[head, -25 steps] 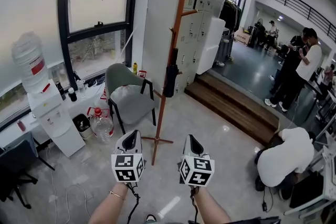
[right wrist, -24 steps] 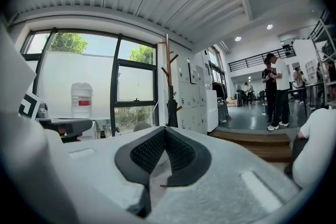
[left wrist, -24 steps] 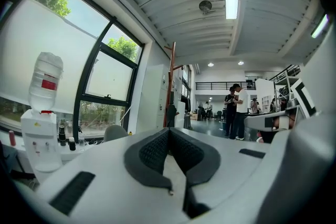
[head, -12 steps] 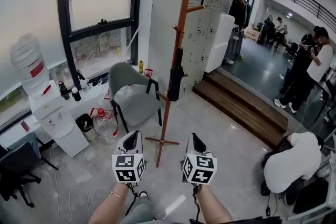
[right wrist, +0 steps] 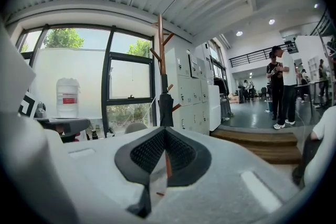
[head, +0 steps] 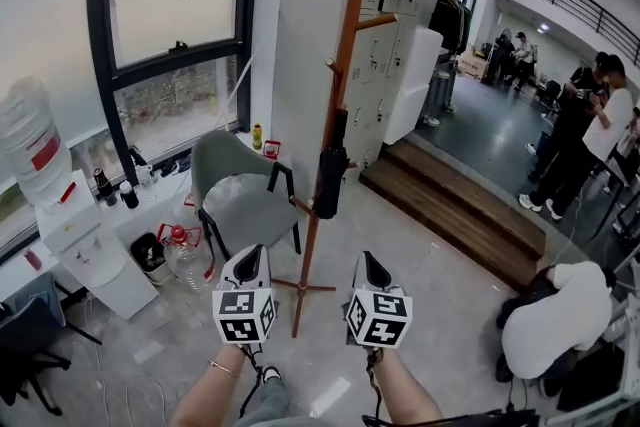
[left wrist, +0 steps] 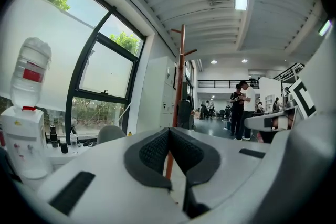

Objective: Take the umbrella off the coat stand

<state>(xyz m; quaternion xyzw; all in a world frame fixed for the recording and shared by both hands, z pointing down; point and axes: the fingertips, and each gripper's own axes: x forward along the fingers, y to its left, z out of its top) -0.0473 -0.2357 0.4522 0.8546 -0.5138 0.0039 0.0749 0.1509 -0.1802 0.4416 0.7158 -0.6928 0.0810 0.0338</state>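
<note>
A tall brown wooden coat stand [head: 335, 115] rises from the floor straight ahead. A black folded umbrella [head: 330, 173] hangs upright from one of its pegs, about halfway up the pole. Both grippers are held level, side by side, short of the stand's base and well below the umbrella. My left gripper [head: 251, 257] is shut with nothing in it, and so is my right gripper [head: 367, 261]. In the left gripper view the stand [left wrist: 181, 71] and umbrella [left wrist: 184, 113] show just beyond the shut gripper [left wrist: 168, 131]. In the right gripper view the umbrella [right wrist: 166, 107] hangs above the shut gripper [right wrist: 164, 131].
A grey chair [head: 235, 200] stands just left of the stand, with a big water bottle [head: 185, 255] on the floor and a water dispenser [head: 80, 240] further left. White lockers [head: 395, 35] stand behind. A wooden step [head: 450, 205] runs at right; a person in white [head: 550, 320] crouches there.
Both grippers and the head have moved forward towards the coat stand, which now looks nearer and larger. The jaws stayed shut. The umbrella still hangs on its peg.
</note>
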